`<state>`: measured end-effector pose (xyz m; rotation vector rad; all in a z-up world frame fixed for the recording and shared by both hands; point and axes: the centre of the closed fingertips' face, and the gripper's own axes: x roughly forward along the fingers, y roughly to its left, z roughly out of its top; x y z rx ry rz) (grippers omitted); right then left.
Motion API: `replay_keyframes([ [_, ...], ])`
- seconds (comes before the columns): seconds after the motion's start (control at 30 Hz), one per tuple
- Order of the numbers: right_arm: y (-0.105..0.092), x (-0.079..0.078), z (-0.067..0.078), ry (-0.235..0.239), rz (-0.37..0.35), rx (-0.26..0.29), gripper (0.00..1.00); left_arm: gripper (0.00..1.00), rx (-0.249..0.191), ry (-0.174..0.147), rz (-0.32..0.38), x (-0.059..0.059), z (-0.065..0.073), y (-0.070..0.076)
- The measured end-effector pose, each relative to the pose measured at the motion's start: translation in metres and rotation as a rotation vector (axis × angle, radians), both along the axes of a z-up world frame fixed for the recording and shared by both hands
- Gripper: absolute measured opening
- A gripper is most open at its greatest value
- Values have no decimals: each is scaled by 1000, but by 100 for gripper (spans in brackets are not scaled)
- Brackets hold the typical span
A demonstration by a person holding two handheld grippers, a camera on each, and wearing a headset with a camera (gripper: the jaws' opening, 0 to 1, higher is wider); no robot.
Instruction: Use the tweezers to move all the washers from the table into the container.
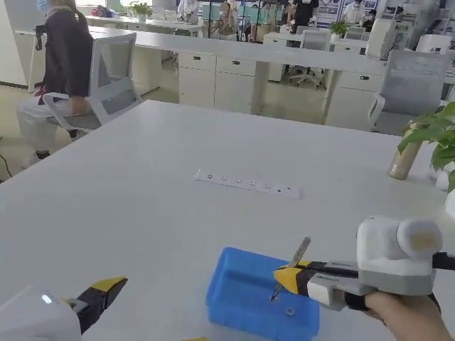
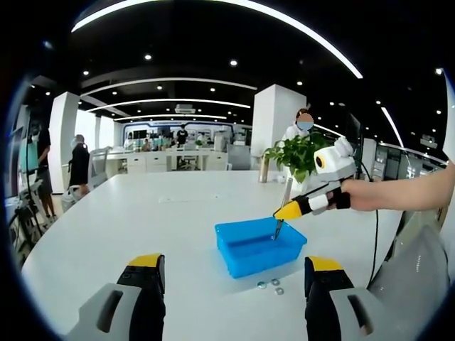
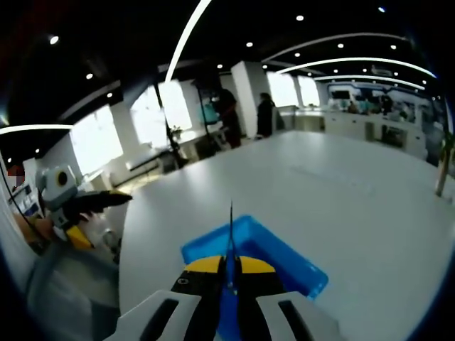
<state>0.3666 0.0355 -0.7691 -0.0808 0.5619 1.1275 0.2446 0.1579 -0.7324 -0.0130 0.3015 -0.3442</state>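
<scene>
While open tabletop (image 1: 178,234) spreads far and left, the right claw (image 1: 284,277) clamps slim silver tweezers (image 1: 299,253) above the blue container (image 1: 234,284); the left claw (image 1: 106,290) gapes apart near small shiny washers (image 2: 274,285).

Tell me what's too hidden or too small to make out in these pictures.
Tweezers tips, head view: too small to tell if they grip a washer.
Container floor: partly hidden by its near wall in the left gripper view, by the right gripper in the head view.
Loose washers, left gripper view: too tiny to count.
</scene>
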Motion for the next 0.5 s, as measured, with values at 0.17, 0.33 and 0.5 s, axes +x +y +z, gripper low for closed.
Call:
replay_keyframes([
  [0.17,1,2,-13,14,0,-35,3,81,-2,5,-1,0,0,0],
  [0.33,-1,10,-12,13,-34,-28,3,80,2,10,-3,-1,-1,-1],
  [0.5,1,18,-15,1,-39,-37,3,79,-1,10,-2,-1,-1,0],
])
